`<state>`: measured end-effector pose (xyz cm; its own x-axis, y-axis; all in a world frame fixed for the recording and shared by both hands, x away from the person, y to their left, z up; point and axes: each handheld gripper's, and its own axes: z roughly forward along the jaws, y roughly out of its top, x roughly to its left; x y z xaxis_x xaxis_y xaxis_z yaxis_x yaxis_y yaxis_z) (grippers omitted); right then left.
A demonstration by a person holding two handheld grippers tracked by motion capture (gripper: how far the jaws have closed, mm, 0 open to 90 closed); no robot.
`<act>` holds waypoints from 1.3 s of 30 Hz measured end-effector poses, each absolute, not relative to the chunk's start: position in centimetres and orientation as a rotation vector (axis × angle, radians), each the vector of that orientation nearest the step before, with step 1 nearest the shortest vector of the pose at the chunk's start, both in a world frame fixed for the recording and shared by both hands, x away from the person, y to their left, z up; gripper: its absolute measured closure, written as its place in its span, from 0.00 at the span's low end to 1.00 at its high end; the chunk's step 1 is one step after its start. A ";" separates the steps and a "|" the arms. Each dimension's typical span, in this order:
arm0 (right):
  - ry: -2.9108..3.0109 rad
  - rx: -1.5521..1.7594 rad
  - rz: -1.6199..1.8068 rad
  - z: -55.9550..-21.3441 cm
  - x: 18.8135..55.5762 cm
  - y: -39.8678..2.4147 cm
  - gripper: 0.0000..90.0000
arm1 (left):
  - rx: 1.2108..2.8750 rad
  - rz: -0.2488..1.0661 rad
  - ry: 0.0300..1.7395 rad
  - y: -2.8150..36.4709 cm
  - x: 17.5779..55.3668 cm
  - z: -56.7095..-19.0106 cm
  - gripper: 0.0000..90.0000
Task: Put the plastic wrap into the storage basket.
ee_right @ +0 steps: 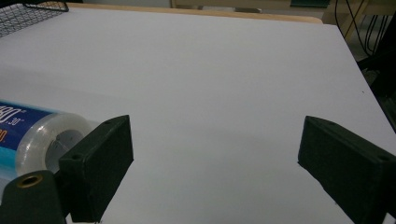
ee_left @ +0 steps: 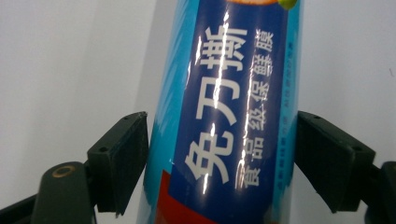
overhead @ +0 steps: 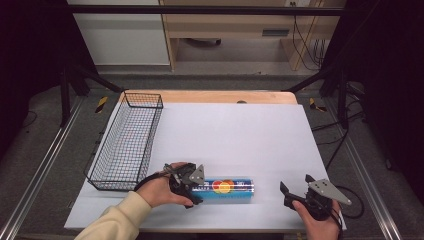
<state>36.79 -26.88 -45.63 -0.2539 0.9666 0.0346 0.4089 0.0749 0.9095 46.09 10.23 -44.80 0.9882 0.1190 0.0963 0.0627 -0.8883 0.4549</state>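
Both hand-held black two-jaw grippers, left [overhead: 186,186] and right [overhead: 300,192], are topped with a grey three-cornered plate and trailed by a black cable. Rectangular black jaw pads [ee_right: 99,161] with small screw holes are seen, plus a brass-ringed hole [ee_left: 63,171] on the left arm of each. A pale yellow long sleeve [overhead: 115,217] is worn on the left forearm.

One blue roll of cling film [overhead: 227,188] lies near the front of the table, one black wire basket [overhead: 127,140] stands at the left, and one white table [overhead: 235,135] carries both. Two grippers count: the left gripper [overhead: 187,182] and the right gripper [overhead: 296,190], each held by one hand
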 end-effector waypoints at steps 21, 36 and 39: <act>1.740 1.371 1.151 -45.6 36.8 -26.8 0.12 | 2.700 0.165 0.102 9.9 46.1 -45.1 0.32; 1.745 1.366 1.151 -45.7 36.8 -26.8 0.14 | 2.713 0.173 0.063 9.9 46.0 -44.9 0.34; 1.746 1.369 1.150 -45.7 36.8 -26.9 0.14 | 2.701 0.159 0.082 9.9 45.9 -44.9 0.34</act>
